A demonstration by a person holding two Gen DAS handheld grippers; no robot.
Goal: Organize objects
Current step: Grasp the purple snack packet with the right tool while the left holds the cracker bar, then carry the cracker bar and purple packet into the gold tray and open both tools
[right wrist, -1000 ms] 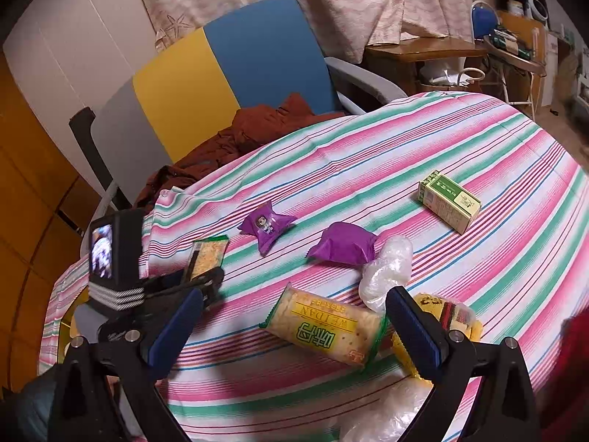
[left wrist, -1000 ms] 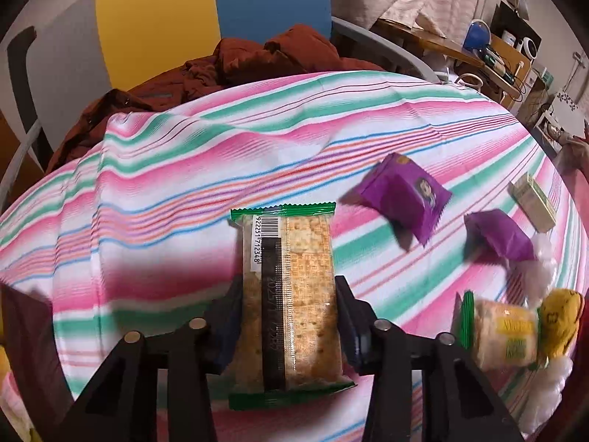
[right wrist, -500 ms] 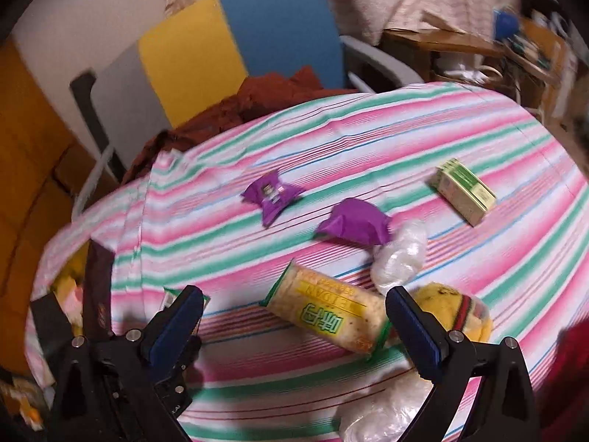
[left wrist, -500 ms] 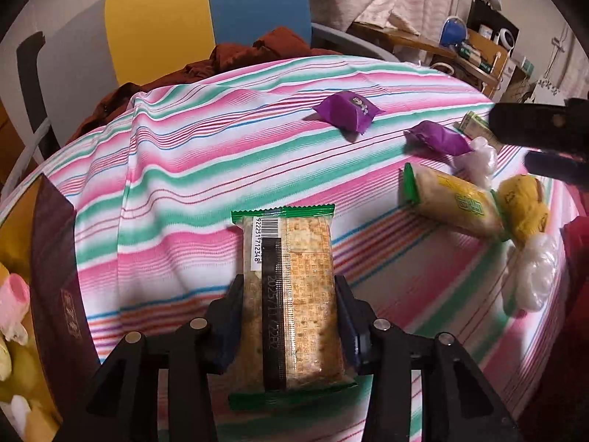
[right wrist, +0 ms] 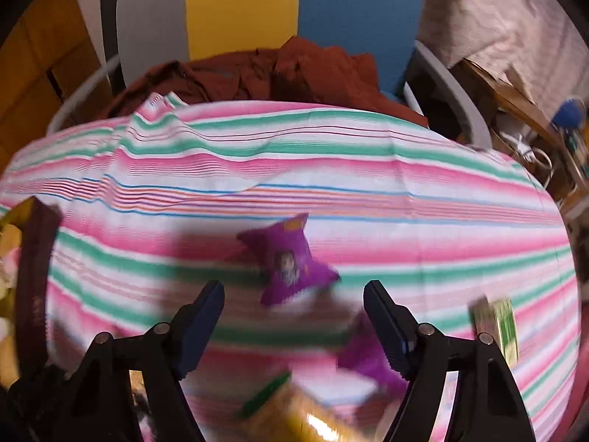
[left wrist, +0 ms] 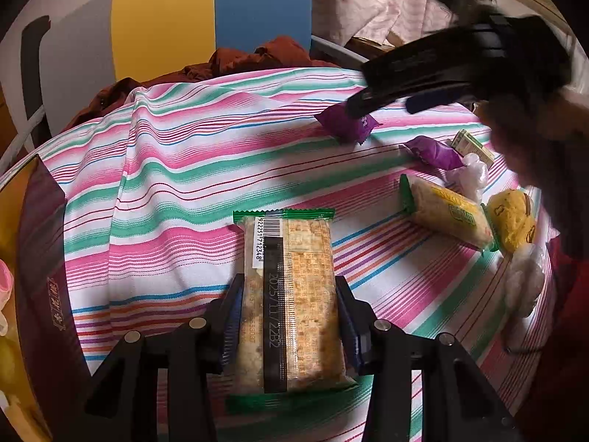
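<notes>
Box (left wrist: 40, 258) at the far left edge, dark-walled, sweets inside, and that's where I judge this cracker pack (left wrist: 291, 294) is headed. My left gripper (left wrist: 289, 316) has its jaws pinching the pack by its long sides, held above the striped tablecloth (left wrist: 176, 169). Next call: swing left over the box rim, then let go. Moving right, my right gripper (right wrist: 294, 313) hangs over the cloth with jaws spread wide and nothing between them, the purple snack packet (right wrist: 287, 261) lying just beyond the tips. Blurry view, but I reckon that's the next pick: drop, straddle, squeeze gently. Other snacks lie nearer on the right.
</notes>
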